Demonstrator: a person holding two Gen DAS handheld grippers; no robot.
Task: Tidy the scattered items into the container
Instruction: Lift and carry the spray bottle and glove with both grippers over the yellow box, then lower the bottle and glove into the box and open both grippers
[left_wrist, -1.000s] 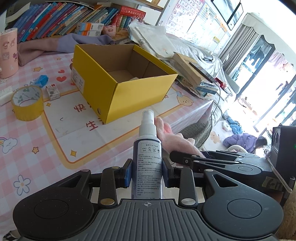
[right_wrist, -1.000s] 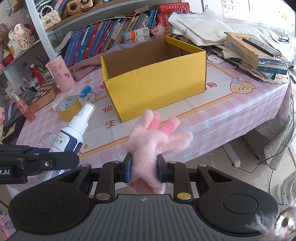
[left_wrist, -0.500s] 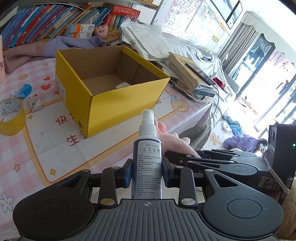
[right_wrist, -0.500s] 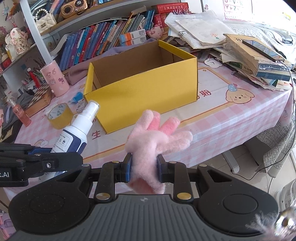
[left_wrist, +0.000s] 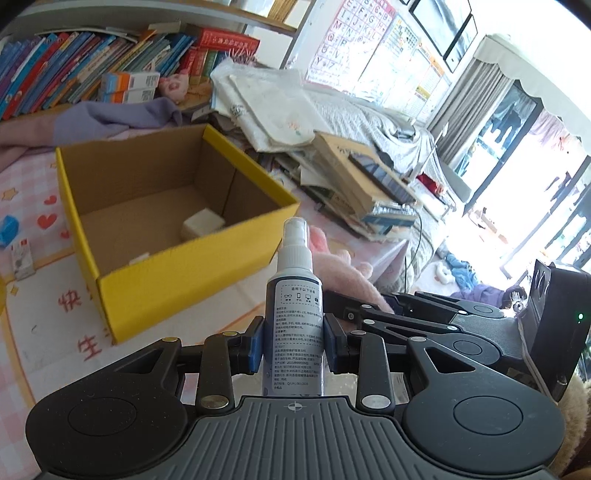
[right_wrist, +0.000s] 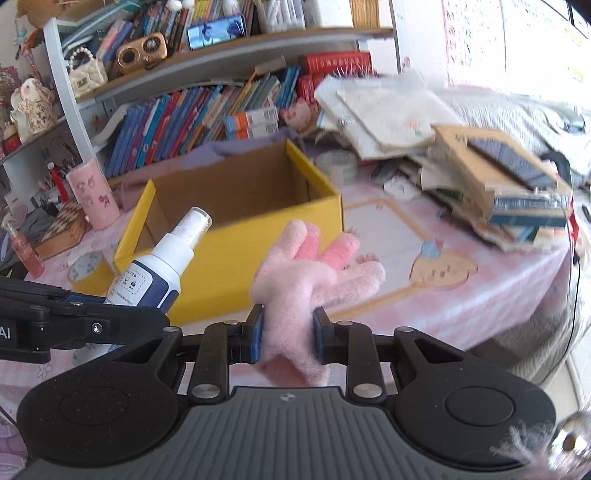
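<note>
My left gripper (left_wrist: 293, 341) is shut on a white and dark-blue spray bottle (left_wrist: 293, 314), held upright just in front of the near wall of the open yellow cardboard box (left_wrist: 184, 266). A small white item (left_wrist: 202, 226) lies inside the box. My right gripper (right_wrist: 289, 336) is shut on a pink plush toy (right_wrist: 314, 269), also held in front of the box (right_wrist: 236, 254). The bottle shows tilted at the left of the right wrist view (right_wrist: 159, 269); the plush shows behind the bottle in the left wrist view (left_wrist: 343, 277).
A yellow tape roll (right_wrist: 88, 271), a pink cup (right_wrist: 92, 197) and a pink bottle (right_wrist: 24, 251) stand left of the box. A small card box (left_wrist: 22, 258) and a blue item (left_wrist: 8, 229) lie on the pink tablecloth. Stacked books and papers (right_wrist: 498, 184) crowd the right; bookshelves are behind.
Both grippers have moved forward and up toward the yellow box with their loads. The box now looks larger and closer, and its inside shows more.
</note>
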